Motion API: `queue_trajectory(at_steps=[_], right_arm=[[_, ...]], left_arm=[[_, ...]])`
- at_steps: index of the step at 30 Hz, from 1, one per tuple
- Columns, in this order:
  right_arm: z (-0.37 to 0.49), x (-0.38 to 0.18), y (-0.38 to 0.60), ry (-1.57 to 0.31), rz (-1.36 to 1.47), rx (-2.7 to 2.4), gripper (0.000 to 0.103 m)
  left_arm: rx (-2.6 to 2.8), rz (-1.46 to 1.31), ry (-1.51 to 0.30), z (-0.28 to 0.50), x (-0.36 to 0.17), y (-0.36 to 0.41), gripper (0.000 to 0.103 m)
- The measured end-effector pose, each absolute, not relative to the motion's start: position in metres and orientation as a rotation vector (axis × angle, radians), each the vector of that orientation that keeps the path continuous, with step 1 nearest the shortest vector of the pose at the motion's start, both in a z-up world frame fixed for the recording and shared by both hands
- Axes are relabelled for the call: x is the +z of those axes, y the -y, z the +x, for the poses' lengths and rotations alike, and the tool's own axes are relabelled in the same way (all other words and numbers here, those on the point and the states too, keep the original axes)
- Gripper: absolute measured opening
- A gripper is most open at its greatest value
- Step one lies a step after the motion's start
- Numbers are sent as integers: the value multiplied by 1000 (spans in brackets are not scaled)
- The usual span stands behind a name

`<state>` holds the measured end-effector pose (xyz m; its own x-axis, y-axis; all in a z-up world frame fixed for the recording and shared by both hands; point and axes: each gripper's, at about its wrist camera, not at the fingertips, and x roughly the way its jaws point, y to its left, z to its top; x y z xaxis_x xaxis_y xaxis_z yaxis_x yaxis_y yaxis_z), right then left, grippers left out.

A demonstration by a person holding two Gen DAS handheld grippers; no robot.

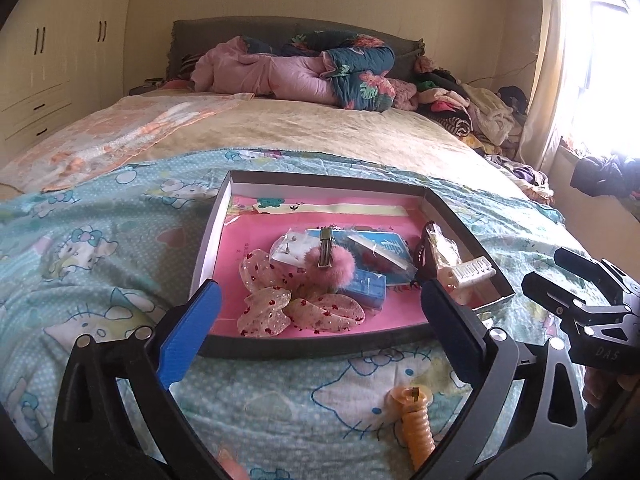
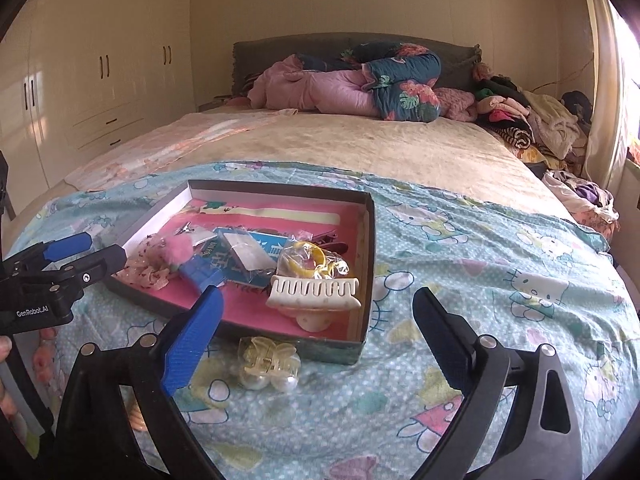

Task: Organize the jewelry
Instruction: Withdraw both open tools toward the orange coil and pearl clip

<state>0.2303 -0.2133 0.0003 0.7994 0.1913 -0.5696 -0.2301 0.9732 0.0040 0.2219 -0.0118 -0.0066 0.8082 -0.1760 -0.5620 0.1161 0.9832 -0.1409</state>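
On the bed [image 2: 360, 148], one shallow box [image 2: 370, 240] holds one white claw clip [image 2: 314, 292], one pink pompom clip [image 1: 330, 266] and one lace bow [image 1: 280, 304]. One clear pearl clip [image 2: 269, 362] and one orange clip [image 1: 416, 420] lie just outside it. Left hand-held gripper [image 1: 320, 304] and right hand-held gripper [image 2: 320, 316] both gape, holding nothing.

The shallow dark-walled cardboard tray with a pink floor [image 2: 370, 240] lies on the pale blue cartoon-print bedsheet [image 2: 500, 280]; its low walls bar a flat sideways entry, though it is open from above. Its near half is crowded: a cream plastic claw clip [image 2: 314, 292], a bagged yellow ring [image 2: 310, 260], a pink fluffy pompom clip [image 1: 330, 266] and a spotted fabric bow [image 1: 280, 300]. The far strip of the tray floor lies barer. Just before the tray sit a clear yellow claw clip with pearls [image 2: 268, 362] and an orange ribbed clip [image 1: 416, 424]. To the tray's right the sheet lies open.
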Motion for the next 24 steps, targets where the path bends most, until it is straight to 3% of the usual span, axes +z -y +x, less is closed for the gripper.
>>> queue_trajectory(at_steps=[24], right_arm=[[181,-8,213,-604,-78,219,93]], left_arm=[[-176,-91,-591,170,-10,4,91]])
